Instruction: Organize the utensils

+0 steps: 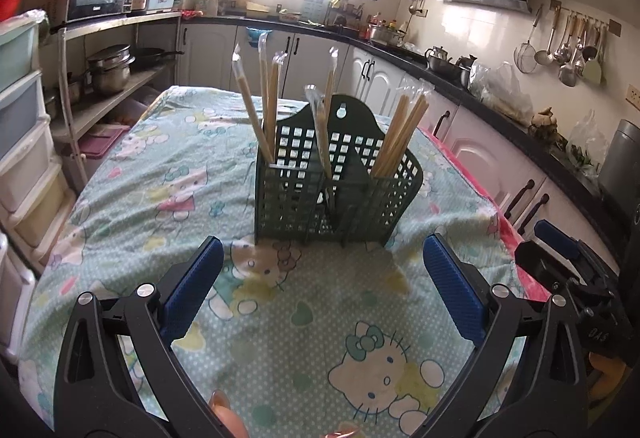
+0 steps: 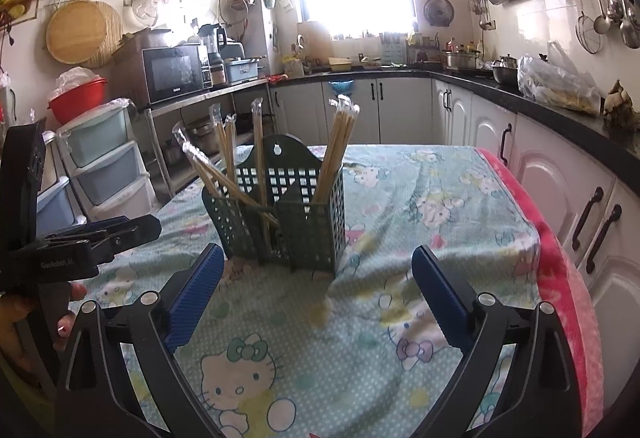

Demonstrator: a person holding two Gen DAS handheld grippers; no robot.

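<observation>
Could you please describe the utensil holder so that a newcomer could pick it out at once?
On the table's cartoon-cat tablecloth stands a dark green plastic lattice caddy, with wrapped wooden chopsticks sticking up from its compartments. It is the only object on the cloth, with an arched back and a hanging hole.

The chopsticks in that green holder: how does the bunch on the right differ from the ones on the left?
The right bunch stands packed tightly together, all leaning one way; the left chopsticks are splayed apart at different angles. One left pair lies steeply tilted across its compartment, while none in the right bunch does. All are pale sticks in clear wrappers, standing in the same green holder.
</observation>
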